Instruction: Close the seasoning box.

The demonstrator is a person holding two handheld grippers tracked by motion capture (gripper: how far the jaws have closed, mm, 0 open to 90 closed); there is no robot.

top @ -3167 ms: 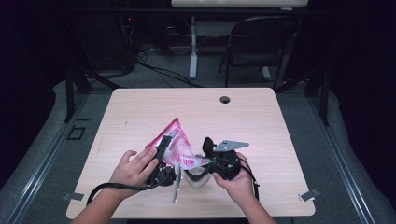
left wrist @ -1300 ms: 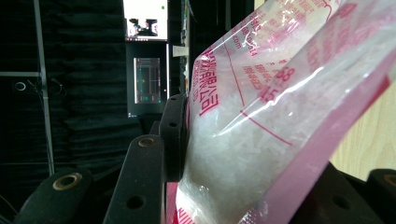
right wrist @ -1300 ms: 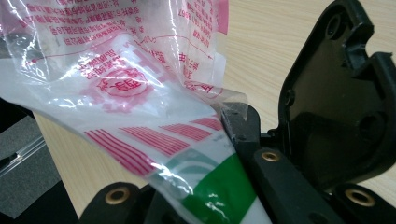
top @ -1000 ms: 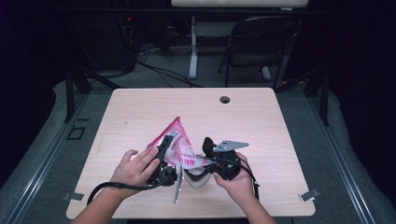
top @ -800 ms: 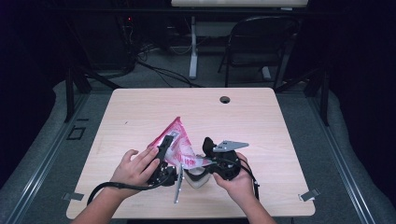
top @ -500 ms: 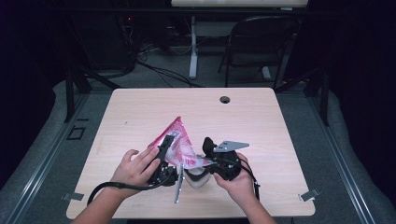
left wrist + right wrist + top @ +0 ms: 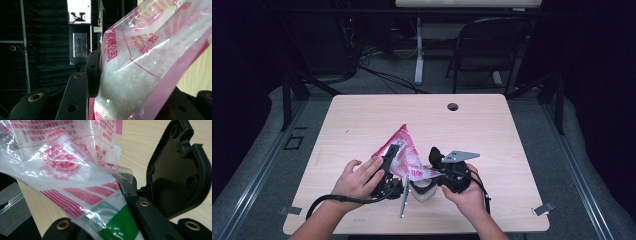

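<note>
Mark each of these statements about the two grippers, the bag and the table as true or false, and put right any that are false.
1. The left gripper has its jaws closed on the pink-printed plastic bag. True.
2. The bag is empty. False: the left gripper view shows white grains inside it.
3. The right gripper holds the bag too. True: in the right gripper view the film runs down between its jaws.
4. The bag lies flat on the table. False: it is held up, with one corner pointing upward.
5. A round hole sits near the table's far edge. True.
6. The person's hands rest off the table. False: both hands are over it, each on a gripper.
</note>
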